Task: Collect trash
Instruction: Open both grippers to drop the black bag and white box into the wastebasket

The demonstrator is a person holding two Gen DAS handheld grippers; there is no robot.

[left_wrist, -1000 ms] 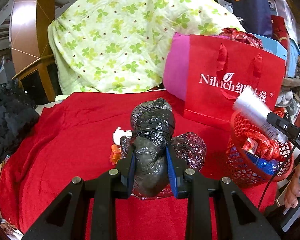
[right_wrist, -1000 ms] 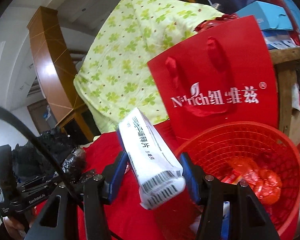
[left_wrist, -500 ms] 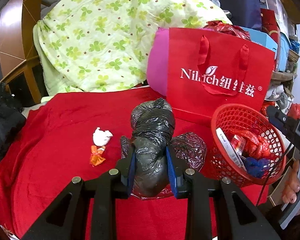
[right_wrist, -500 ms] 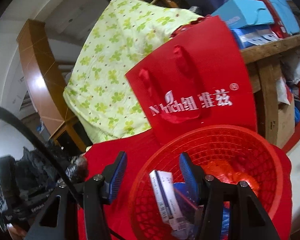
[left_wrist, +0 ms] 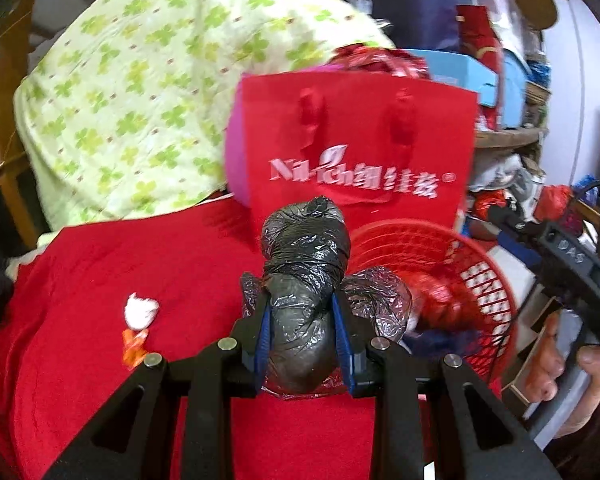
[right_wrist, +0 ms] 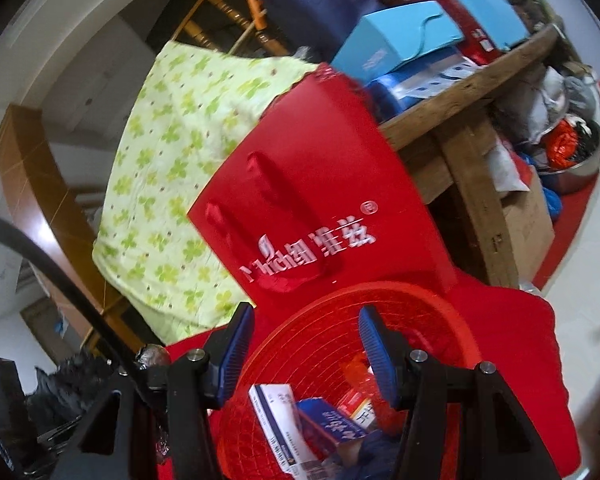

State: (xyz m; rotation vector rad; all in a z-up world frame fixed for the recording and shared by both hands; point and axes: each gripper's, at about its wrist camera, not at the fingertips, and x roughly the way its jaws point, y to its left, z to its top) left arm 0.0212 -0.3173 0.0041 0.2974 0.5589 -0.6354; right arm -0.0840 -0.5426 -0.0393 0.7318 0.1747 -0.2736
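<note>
Closest in, your left gripper (left_wrist: 302,340) has its blue-padded fingers (left_wrist: 263,336) clamped on the knotted black plastic trash bag (left_wrist: 304,280), squeezing its lower bulb so the wrinkled top sticks up past the tips, and the bag looks lifted clear of the red blanket (left_wrist: 100,280), though I can't be sure its underside isn't brushing it. So I'd say you're mid-carry: the bag is grabbed and the next move is swinging it rightward over the round red plastic mesh basket (left_wrist: 484,280), which sits just beside the bag on that side, then letting go once the bulk is inside the rim. It's a soft, lumpy load, so get it well over the opening or it could flop on the edge. Your right gripper (right_wrist: 306,354) is hanging over that same basket (right_wrist: 440,320) with its fingers wide apart and nothing between them; below it you can see a white printed medicine box (right_wrist: 278,428) and a blue one (right_wrist: 332,426) already lying in there. You'll probably want that hand out of the way first. Further left on the blanket a small crumpled white tissue wad (left_wrist: 140,311) and an orange wrapper scrap (left_wrist: 134,350) are touching each other, not yet collected. Behind it all stands the red paper gift bag with white lettering (left_wrist: 356,140).
</note>
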